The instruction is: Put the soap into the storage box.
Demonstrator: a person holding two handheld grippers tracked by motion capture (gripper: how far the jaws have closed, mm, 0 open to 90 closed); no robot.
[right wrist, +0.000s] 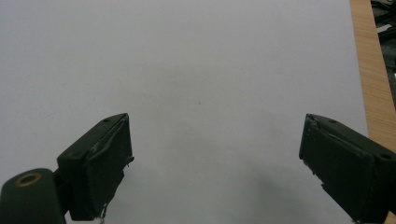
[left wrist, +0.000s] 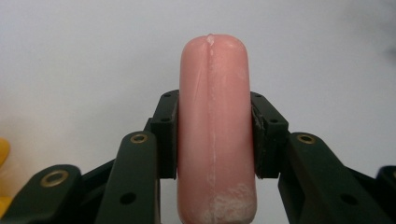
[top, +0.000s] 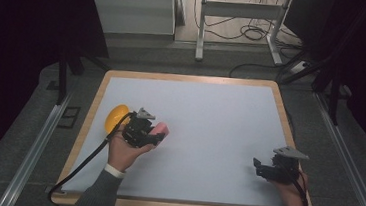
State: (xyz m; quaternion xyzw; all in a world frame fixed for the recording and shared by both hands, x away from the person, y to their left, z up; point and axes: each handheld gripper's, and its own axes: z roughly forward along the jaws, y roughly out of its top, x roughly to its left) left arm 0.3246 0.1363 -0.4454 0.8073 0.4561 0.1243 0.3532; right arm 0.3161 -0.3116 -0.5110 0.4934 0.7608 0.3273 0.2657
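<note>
Sausage (left wrist: 215, 135) — a pink, smooth, rounded toy one by the look of it — sits clamped between the two black jaws of the left gripper (top: 154, 136), gripped about midway along its length, its rounded tip reaching well past the pads (left wrist: 169, 135) and its other end running back out of the bottom of the left gripper view. In the high view it shows as a pink stub over the left part of the white table (top: 211, 105), just beside a yellow object (top: 116, 117) that lies near the wooden left edge; whether it rests on the sheet or is lifted just clear of it I cannot tell. The right gripper (top: 257, 165) waits well apart near the right edge, jaws spread wide and holding nothing, with bare white surface ahead of it. The step in hand looks like carrying the sausage off from beside the yellow object, and doing it well probably means keeping the squeeze steady rather than harder — the skin looks slick, so a tighter pinch could squirt it forward out of the pads. A level wrist should keep the long free end from drooping or swinging, and a straight lift away from the yellow object would avoid nudging it
</note>
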